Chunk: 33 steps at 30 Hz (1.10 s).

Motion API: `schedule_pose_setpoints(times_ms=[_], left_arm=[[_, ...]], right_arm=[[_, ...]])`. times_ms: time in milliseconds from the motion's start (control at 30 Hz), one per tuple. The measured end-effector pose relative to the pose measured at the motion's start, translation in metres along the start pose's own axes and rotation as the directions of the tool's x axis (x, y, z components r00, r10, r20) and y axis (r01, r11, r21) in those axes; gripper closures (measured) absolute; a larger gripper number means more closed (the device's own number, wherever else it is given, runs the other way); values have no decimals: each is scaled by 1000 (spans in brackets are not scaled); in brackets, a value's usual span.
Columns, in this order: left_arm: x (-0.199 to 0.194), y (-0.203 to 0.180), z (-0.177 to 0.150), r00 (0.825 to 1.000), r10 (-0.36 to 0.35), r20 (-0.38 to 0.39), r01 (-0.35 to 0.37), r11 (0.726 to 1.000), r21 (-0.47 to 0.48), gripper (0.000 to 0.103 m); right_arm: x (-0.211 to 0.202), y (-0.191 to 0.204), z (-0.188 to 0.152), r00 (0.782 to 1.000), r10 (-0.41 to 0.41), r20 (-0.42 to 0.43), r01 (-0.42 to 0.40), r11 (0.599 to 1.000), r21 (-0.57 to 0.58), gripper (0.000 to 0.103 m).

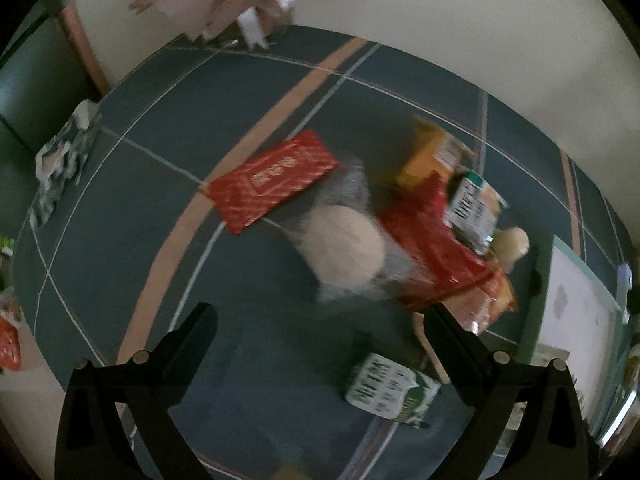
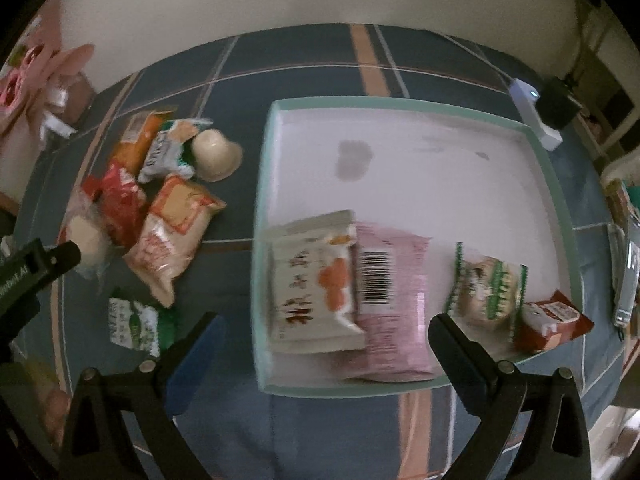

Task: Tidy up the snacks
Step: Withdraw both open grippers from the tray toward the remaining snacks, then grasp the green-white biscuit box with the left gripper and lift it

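left gripper (image 1: 320, 320): I'm hanging it over the checked blue cloth (image 1: 120, 216) with the black jaws spread wide and nothing between them; the small green-and-white snack packet (image 1: 390, 386) is lying just inside the right-hand finger.

right gripper (image 2: 322, 326): jaws gaping too, empty, and hovering over the near edge of the shallow white tray with the teal rim (image 2: 400, 101).

snacks: a cream-and-orange packet (image 2: 314, 284) overlapping a pink barcoded packet (image 2: 394, 300), a green-edged packet (image 2: 488, 288) and a small red packet (image 2: 550, 322) are sitting in the tray. The rest are piling up on the cloth.

risk: I'm guessing the heap is the trouble. The big red crinkly bag (image 1: 434, 256) and the clear bag with a pale round bun (image 1: 340, 250) are overlapping, so a closing jaw could be pinching two at once or dragging one off.

left view only: the flat red patterned envelope-like pack (image 1: 274, 180).

right view only: the tray's contents.

blur: both views are smearing, so labels are unreadable.
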<state>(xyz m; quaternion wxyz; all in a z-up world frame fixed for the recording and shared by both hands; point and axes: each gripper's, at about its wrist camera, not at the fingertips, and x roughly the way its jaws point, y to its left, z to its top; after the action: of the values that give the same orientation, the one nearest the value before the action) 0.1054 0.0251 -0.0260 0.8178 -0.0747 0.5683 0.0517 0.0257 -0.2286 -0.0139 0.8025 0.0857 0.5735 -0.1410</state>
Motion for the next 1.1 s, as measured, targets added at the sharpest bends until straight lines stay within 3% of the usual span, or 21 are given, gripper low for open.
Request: schedule_pose_setpoints(times_ms=[167,467,767,1100], left_arm=[[4,15,3,1000,5,-14,-6,999,-33,0],[15,0,-7,997,-25,-75,28,999,33,0],[30,-28,-27,985,-63,-162,88,985,151,0],[39,-46,-44,971,-84,-222,127,974,187,1]], right_arm=[[0,22,-2,1000,29,6,-28,999,-39,0],[14,47,-10,999,15,-42,-19,996,-84,0],[15,26,-10,998,-30,-52,29,999,-23,0],[16,2,-7,997,-42,-65,45,998,38,0]])
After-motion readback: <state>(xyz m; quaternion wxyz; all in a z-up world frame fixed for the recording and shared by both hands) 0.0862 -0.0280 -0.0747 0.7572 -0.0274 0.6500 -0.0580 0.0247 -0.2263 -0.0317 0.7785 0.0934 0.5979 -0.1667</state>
